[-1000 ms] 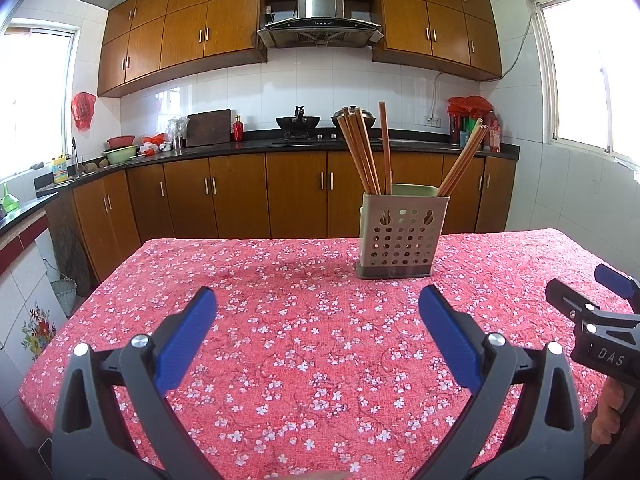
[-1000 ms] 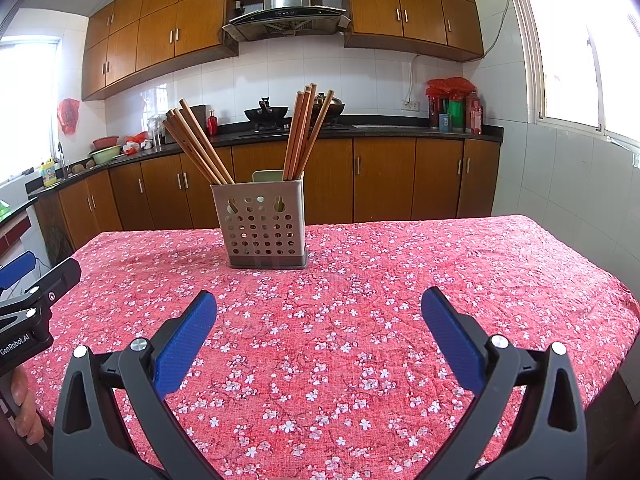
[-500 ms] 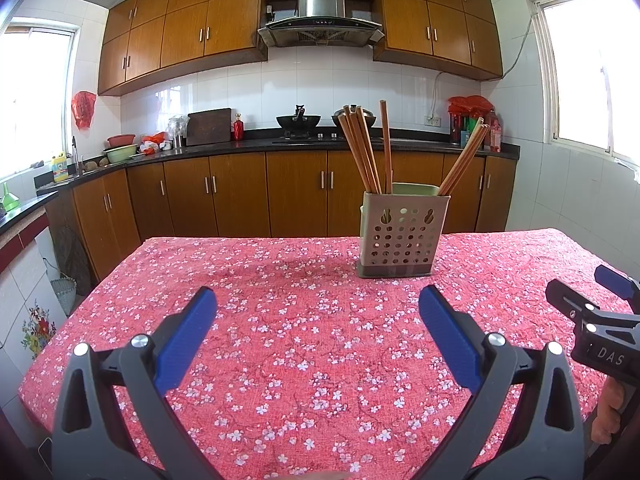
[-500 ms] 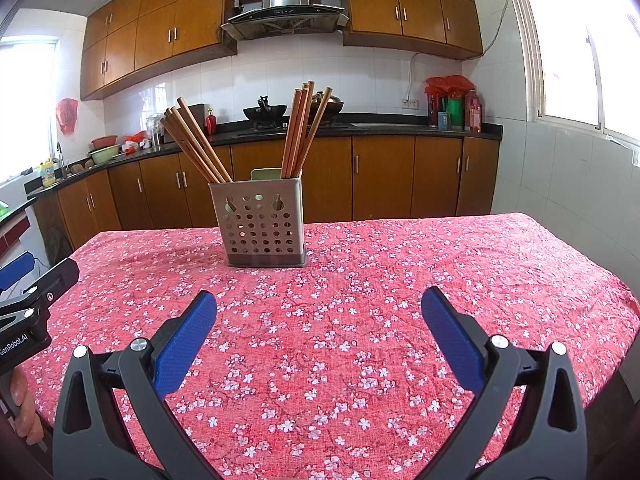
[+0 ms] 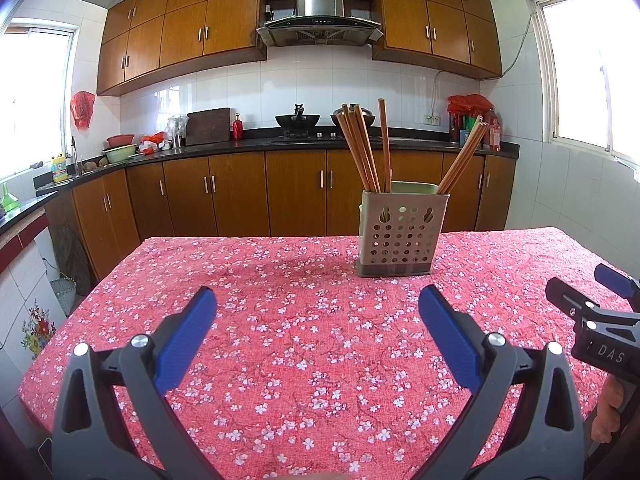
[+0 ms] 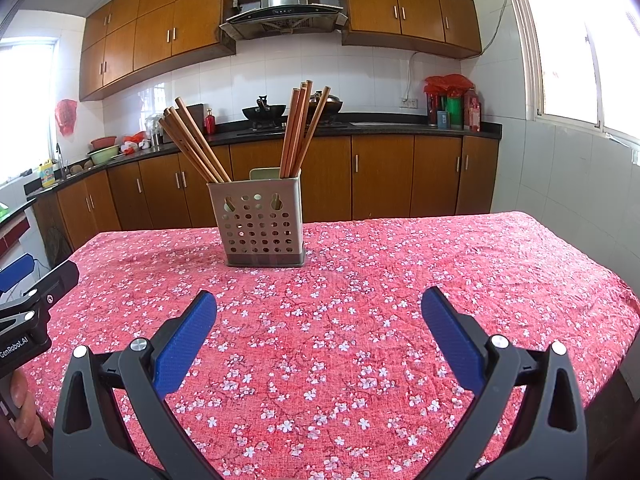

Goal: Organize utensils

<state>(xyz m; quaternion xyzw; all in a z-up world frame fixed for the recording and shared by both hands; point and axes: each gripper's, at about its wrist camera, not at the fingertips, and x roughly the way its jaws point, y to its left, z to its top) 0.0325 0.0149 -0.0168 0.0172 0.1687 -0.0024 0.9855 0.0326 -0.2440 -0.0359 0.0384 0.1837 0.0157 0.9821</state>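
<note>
Both grippers point(image 5: 316, 308) point(image 6: 319, 312) agape, empty, short of holder point(image 5: 402, 232). Likely snag: clipping splayed chopsticks point(image 5: 360, 148), tipping holder over tablecloth point(image 5: 280, 280).

Red white-flowered tablecloth point(image 5: 304, 344); beige holder point(image 5: 402, 232); brown chopsticks point(image 5: 360, 148)

Right gripper point(image 6: 319, 310), jaws spread wide with nothing between the blue pads point(image 6: 186, 344), held low over a table point(image 6: 460, 264) covered in red floral cloth. A perforated holder point(image 6: 260, 226) stands upright on the cloth ahead and slightly left, well apart from the fingers. Chopsticks point(image 6: 298, 130) rise from it in two bunches, one leaning left, one nearly upright. Left gripper point(image 6: 28, 308) enters at the left edge. Behind: cabinets point(image 6: 380, 178), dark counter, range hood point(image 6: 282, 4).
</note>
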